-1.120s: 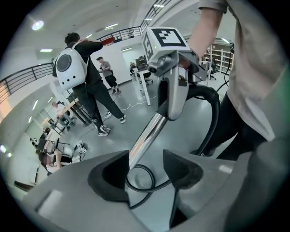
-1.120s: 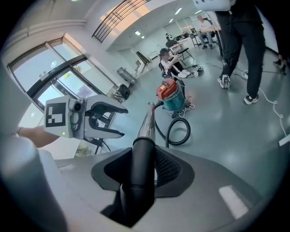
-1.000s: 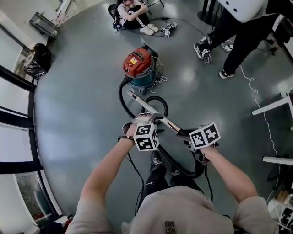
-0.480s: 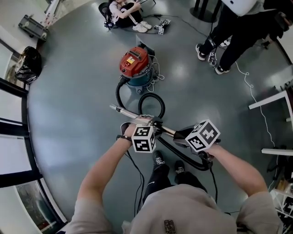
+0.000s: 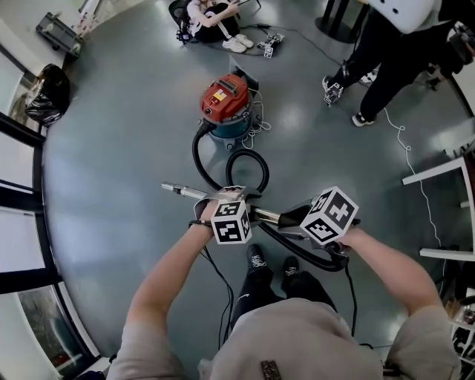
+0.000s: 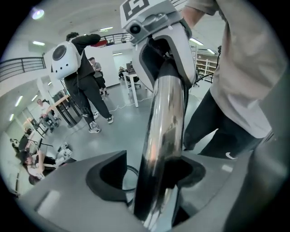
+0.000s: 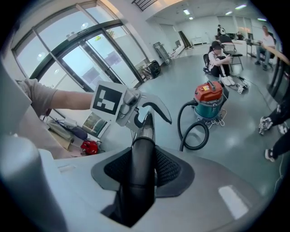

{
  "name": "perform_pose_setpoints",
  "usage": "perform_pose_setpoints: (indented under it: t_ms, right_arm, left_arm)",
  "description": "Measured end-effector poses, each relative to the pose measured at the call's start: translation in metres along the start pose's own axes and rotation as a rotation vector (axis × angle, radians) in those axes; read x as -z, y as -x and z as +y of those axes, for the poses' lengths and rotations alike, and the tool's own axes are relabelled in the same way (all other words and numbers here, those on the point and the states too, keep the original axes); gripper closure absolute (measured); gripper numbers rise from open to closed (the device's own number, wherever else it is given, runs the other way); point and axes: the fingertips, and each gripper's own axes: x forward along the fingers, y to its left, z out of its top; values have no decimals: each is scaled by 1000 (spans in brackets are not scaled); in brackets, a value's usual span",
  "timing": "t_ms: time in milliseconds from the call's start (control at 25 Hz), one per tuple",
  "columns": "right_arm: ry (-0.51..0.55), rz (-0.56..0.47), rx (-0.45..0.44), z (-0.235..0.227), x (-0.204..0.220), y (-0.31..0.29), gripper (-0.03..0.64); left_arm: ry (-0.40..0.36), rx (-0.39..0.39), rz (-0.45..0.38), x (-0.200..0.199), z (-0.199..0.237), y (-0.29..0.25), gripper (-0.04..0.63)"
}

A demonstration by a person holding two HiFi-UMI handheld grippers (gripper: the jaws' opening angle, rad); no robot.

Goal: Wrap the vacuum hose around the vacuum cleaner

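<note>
A red-topped, teal vacuum cleaner [image 5: 225, 104] stands on the grey floor ahead; the right gripper view shows the vacuum cleaner [image 7: 210, 102] too. Its black hose [image 5: 247, 159] loops on the floor and runs back under my hands. My left gripper [image 5: 230, 200] is shut on the chrome wand [image 5: 182, 191], which points left, almost level. The same wand [image 6: 163, 136] fills the gap between the jaws in the left gripper view. My right gripper [image 5: 298, 219] is shut on the black hose handle [image 7: 142, 167] at the wand's near end.
A person sits on the floor behind the vacuum [image 5: 211, 18]. Another person stands at the upper right [image 5: 401, 44]. A white cable [image 5: 415, 163] trails past a white table edge [image 5: 445, 167]. A black bag [image 5: 48, 93] lies by the windows on the left.
The wand has swung from pointing up toward the vacuum to lying almost level, its tip pointing left. My right gripper has risen and rolled; both grips have held.
</note>
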Motion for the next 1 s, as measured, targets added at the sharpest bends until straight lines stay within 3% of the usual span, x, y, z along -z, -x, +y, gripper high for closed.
perform_pose_setpoints:
  t_ms: [80,120,200,480,520,600,680,1000]
  right_arm:
    - [69,25,-18,4,-3,0,445]
    - [98,36,-29,4,-3,0,443]
    - [146,57,-57,2,0,1,443]
    - [296,57,-115,-9,1,14,434]
    - [326,34,-106,-13,-3,18,425]
    - [386,-23,-63,-22,-15,31,301]
    - [422,-68,-3,-32,-25,46,275]
    - [461,-336,233,-53,-47,122,319]
  left_arm:
    - [-1,42,9,1,-11,1,344]
    - [-15,48,19,1,-17,1,417]
    - [-39,38,47,0,-23,-1,480]
    - [39,-113,64,-10,-14,-3,491]
    - [55,-138,69,-9,-11,-3,492]
    - [103,-177,75,-6,-5,-5,493]
    - [173,-209,69,0,-1,-8,493]
    - [468,-348,3,17,23,-20,493]
